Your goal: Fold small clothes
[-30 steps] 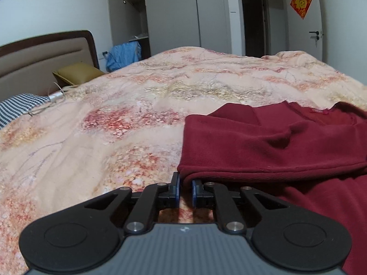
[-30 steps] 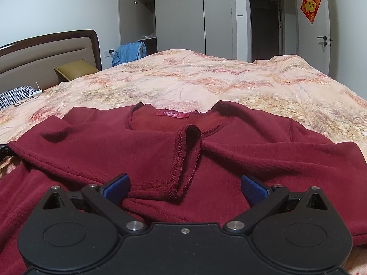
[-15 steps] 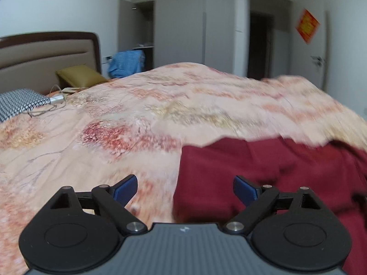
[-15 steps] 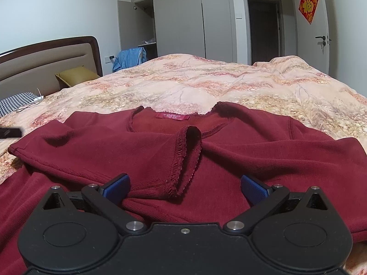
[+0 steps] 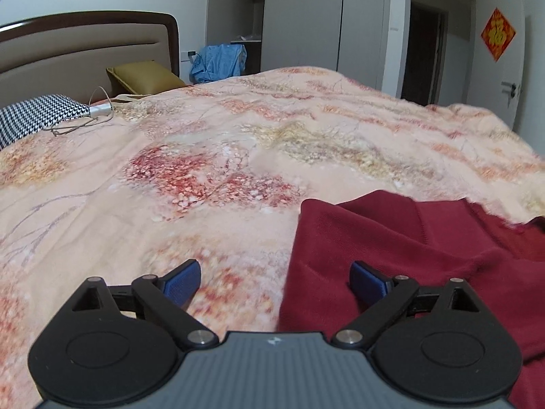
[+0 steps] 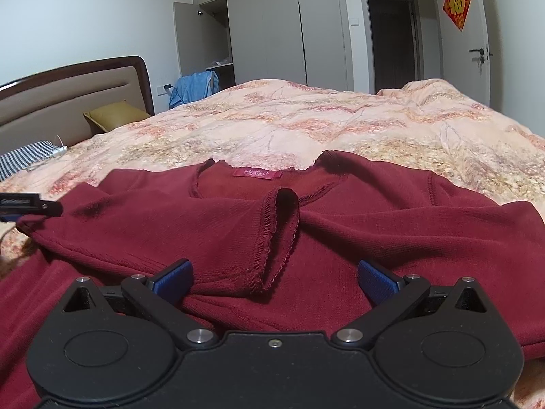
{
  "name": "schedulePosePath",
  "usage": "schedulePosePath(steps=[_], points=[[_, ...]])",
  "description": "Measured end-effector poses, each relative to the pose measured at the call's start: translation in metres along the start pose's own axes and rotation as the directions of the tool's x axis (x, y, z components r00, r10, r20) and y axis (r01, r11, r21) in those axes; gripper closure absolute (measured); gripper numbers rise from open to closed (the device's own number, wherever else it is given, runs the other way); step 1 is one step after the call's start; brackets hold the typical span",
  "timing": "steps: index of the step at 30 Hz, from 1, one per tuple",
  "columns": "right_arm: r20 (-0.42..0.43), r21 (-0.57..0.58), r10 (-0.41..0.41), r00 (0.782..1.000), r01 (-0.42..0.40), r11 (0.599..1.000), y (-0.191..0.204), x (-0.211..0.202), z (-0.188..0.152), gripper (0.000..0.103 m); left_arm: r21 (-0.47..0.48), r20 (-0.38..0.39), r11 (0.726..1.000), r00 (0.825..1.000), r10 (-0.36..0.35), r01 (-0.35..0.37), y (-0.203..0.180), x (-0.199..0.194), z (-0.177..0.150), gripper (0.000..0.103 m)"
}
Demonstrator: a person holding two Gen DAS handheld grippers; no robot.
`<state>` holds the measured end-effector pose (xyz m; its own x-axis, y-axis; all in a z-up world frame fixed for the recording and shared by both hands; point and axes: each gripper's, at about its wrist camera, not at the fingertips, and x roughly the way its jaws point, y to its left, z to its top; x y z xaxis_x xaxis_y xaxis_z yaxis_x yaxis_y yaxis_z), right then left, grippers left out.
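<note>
A dark red knit top [image 6: 374, 225] lies on the floral bedspread [image 6: 306, 126], neck label away from me. Its left sleeve is folded across the chest, with the cuff [image 6: 277, 235] resting at the middle. My right gripper [image 6: 274, 281] is open and empty, low over the top just in front of the cuff. My left gripper [image 5: 274, 281] is open and empty above the top's folded left edge [image 5: 391, 255]. Its right finger is over the cloth and its left finger is over the bedspread [image 5: 204, 156]. A bit of the left gripper shows at the far left of the right wrist view [image 6: 27, 204].
A brown headboard [image 5: 85, 51], an olive cushion [image 5: 143, 75], a checked pillow [image 5: 34, 119] and a charger cable [image 5: 98, 110] are at the far left. A blue garment [image 5: 219, 59] hangs by the open wardrobe [image 5: 299, 17]. A door [image 6: 477, 44] is at the right.
My left gripper was shut on the top's left edge, then opened, let it go and lifted up. The folded edge now lies flat. My right gripper stayed open and barely moved.
</note>
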<state>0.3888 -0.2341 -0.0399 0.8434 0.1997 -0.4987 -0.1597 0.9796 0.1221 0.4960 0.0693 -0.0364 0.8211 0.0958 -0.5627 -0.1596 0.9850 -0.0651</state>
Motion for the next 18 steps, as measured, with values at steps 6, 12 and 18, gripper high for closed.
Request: schedulePosePath(steps=[6,12,18], points=[[-0.014,0.050,0.055,0.998,-0.054,0.997,-0.010,-0.044,-0.001,0.000,-0.029,0.009,0.994,0.994,-0.110,0.110,0.016,-0.064,-0.022,0.000],[0.019,-0.008,0.002,1.000,-0.002,1.000,-0.009,-0.129,-0.029,0.000,-0.032,-0.057,0.984,0.982,-0.178,0.176,0.020,-0.130,-0.067,0.000],[0.002,0.000,-0.039,0.999,0.039,0.999,-0.006,-0.208,-0.080,0.000,-0.037,-0.088,0.970,0.966,-0.242,0.240,0.023,-0.193,-0.116,0.000]])
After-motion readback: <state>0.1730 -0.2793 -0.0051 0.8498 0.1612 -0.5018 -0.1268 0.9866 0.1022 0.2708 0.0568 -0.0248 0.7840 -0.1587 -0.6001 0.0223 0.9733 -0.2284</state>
